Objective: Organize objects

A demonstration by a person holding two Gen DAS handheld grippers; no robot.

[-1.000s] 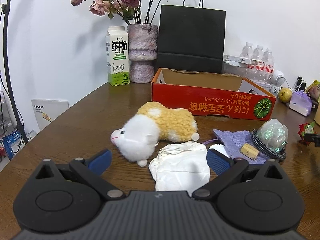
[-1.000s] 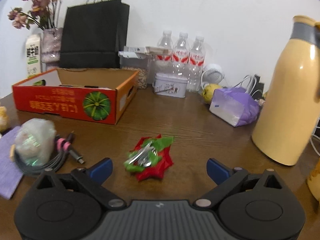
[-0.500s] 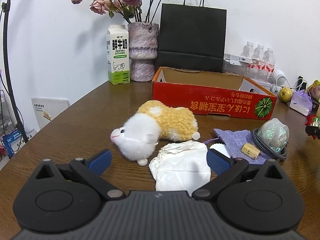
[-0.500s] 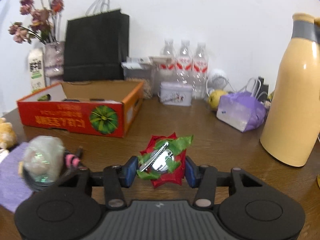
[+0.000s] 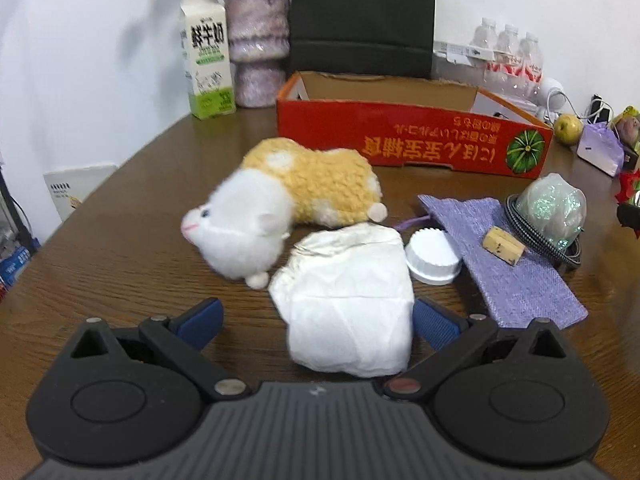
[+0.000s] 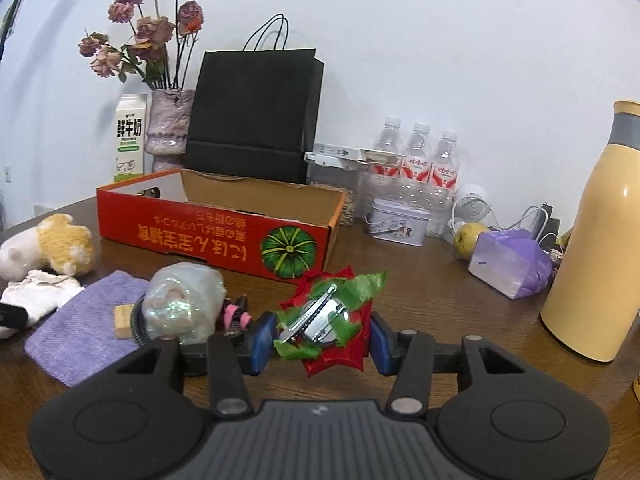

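Observation:
My right gripper (image 6: 322, 340) is shut on a red and green ribbon bow with a metal clip (image 6: 328, 320), both blue pads pressing its sides. Behind it stands the open red cardboard box (image 6: 216, 236). My left gripper (image 5: 318, 320) is open and tilted down at the table. A crumpled white cloth (image 5: 348, 304) lies between its fingers, with neither pad pressing on it. Just beyond the cloth, a yellow and white plush animal (image 5: 296, 200) lies on its side in front of the box (image 5: 400, 144).
On a purple cloth (image 5: 512, 276) lie a cork piece (image 5: 502, 245) and a shiny wrapped bundle (image 5: 554, 210) on a coiled cable; a white cap (image 5: 432, 256) sits beside it. Milk carton (image 6: 130, 140), vase, black bag, water bottles, tin and a yellow flask (image 6: 596, 240) ring the table.
My right gripper closed on the bow and carried it left, nearer the box. My left gripper moved forward and tipped down, so the white cloth now lies between its fingers.

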